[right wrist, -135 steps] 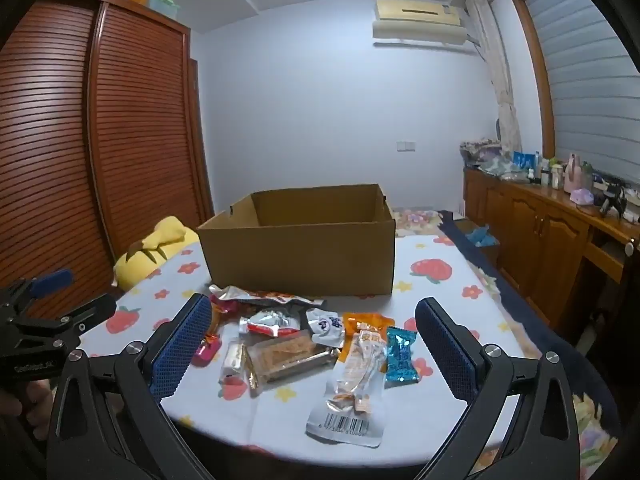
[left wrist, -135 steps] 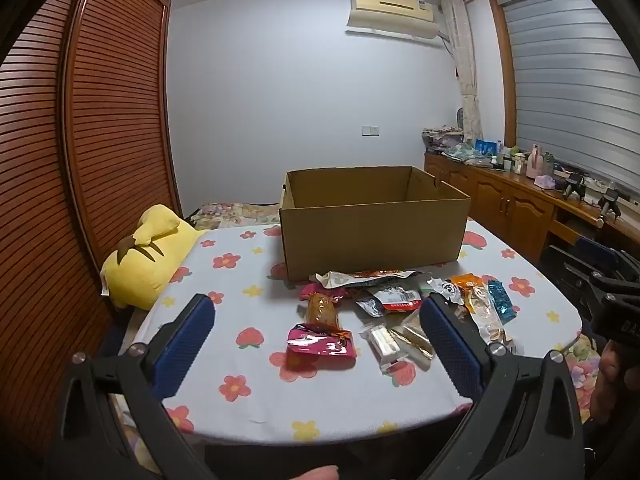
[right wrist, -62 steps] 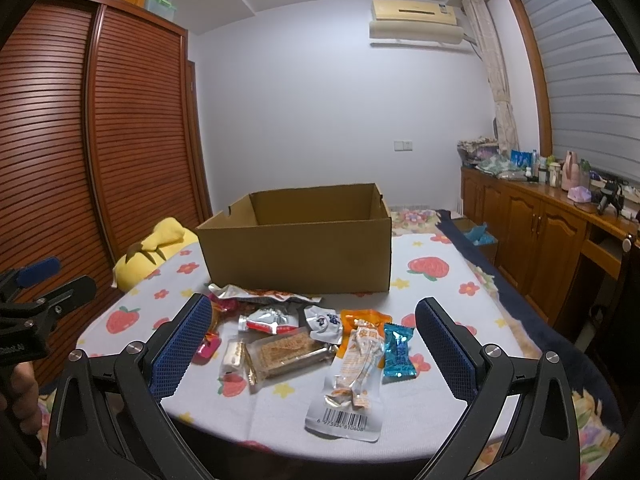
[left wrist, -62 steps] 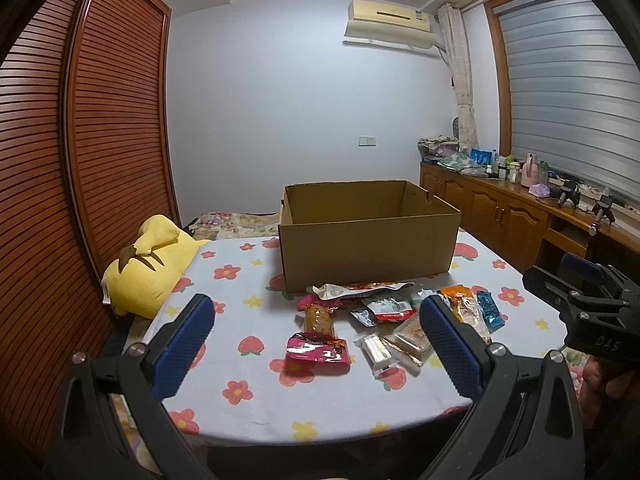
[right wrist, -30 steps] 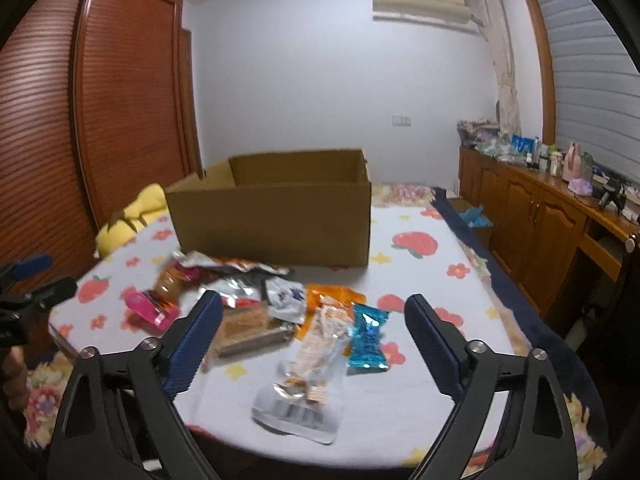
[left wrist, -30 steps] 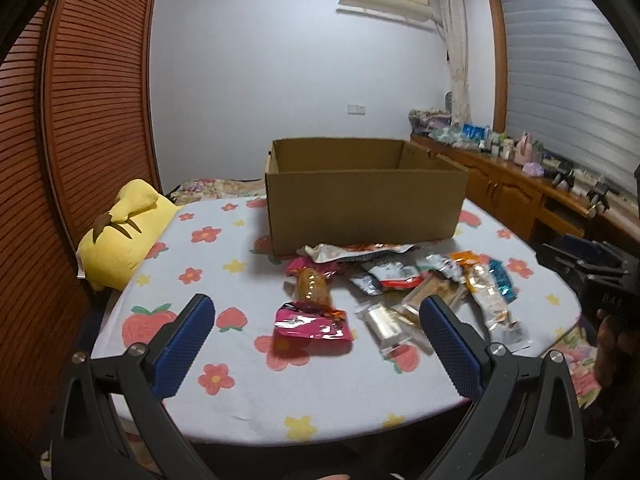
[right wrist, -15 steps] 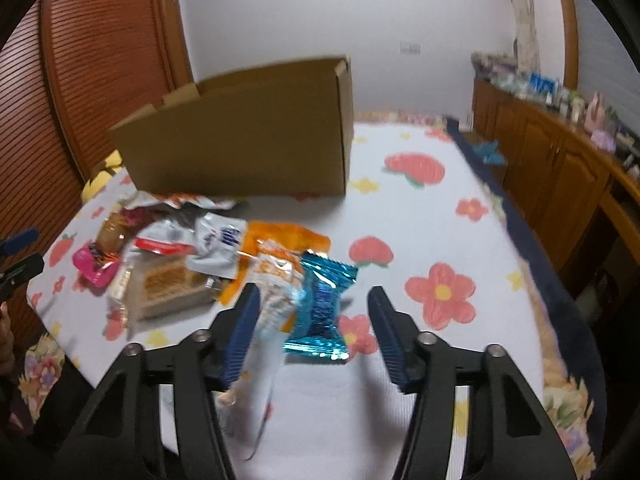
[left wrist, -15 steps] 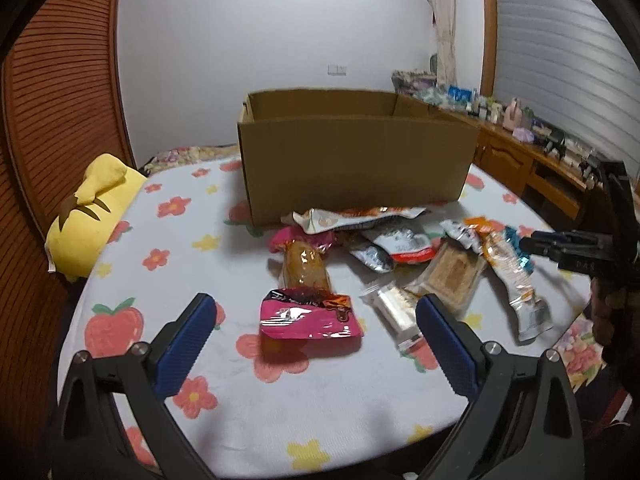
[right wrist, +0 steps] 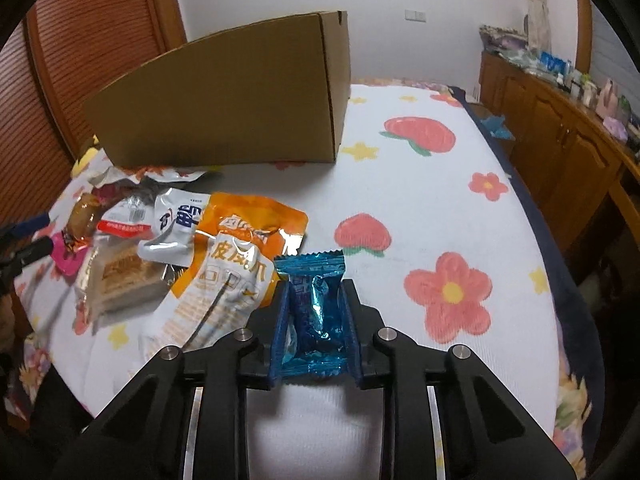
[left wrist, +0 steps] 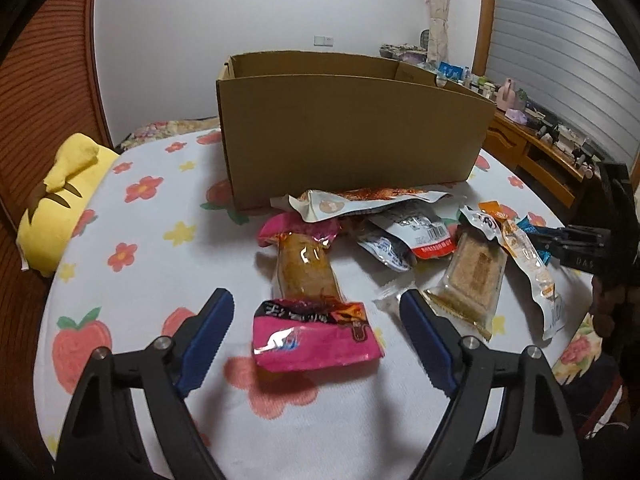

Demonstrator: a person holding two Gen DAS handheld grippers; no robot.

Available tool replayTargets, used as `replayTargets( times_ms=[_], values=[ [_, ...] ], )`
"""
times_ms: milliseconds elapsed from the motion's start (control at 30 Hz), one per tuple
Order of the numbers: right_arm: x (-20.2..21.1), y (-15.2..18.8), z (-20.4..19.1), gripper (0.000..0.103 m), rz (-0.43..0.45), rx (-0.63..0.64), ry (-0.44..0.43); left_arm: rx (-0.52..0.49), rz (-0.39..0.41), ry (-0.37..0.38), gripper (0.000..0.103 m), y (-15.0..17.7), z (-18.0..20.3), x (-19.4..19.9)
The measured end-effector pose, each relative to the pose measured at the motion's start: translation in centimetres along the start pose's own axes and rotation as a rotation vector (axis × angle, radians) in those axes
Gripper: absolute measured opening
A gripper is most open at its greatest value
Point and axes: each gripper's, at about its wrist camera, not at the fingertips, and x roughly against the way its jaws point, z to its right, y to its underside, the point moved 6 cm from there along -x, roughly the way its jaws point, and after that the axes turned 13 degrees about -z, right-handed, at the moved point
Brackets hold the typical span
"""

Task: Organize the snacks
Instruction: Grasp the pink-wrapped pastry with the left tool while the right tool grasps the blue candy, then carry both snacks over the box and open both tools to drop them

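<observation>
Letters "DAS" on the black right gripper (left wrist: 576, 258); Chinese characters "皮凤爪" on the orange-white packet (right wrist: 224, 280).

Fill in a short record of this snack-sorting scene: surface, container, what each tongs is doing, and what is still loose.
surface: table with flowered cloth
container: open cardboard box, standing behind the snacks
right tongs: closing around the blue candy packet, pads at its sides
left tongs: closing, astride the pink packet, pads clear of it
loose snacks: orange pouch, cracker pack, wrapped cake
beside table: yellow plush
</observation>
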Motion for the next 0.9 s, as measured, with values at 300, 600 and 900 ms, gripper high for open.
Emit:
replayTargets(
  times_ms=[300,600,900],
  values=[
    [-0.2,0.4,-0.4,0.023,0.055,0.031,0.062,-0.013,-0.062,-0.011,0.069,-2.1,-0.1,-1.9],
    [-0.2,0.4,-0.5,0.023,0.063,0.037,0.068,0.013,-0.149,-0.005,0.053,-3.3,-0.8,-4.5],
    [-0.2,0.3,-0.5,0.023,0.067,0.038,0.075,0.001,-0.188,-0.013,0.043,-2.2,-1.0,-5.2]
  ],
)
